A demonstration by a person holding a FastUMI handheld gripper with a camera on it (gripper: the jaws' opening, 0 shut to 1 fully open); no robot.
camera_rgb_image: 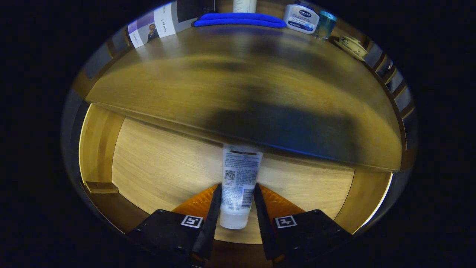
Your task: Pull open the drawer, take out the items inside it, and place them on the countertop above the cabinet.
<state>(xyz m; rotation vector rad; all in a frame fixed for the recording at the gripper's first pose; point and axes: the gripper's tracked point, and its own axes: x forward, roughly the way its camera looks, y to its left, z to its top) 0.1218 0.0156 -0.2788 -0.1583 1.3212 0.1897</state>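
Two fingers of the gripper [238, 195] press on either side of a white tube [238, 186], clamped on its lower half with the cap end toward the camera. The tube stands over the pale wooden floor of the open drawer [160, 167], and its upper end meets the front edge of the countertop [208, 85], which overhangs the drawer just ahead of the fingers. A dark blurred shadow lies across the countertop beyond the tube. Along the countertop's far side sit a folded blue cloth [240, 20], a white bottle [244, 5] behind it, a white jar [301, 18], a teal cup [325, 24] just beside the jar and a booklet [152, 26] leaning at the far left
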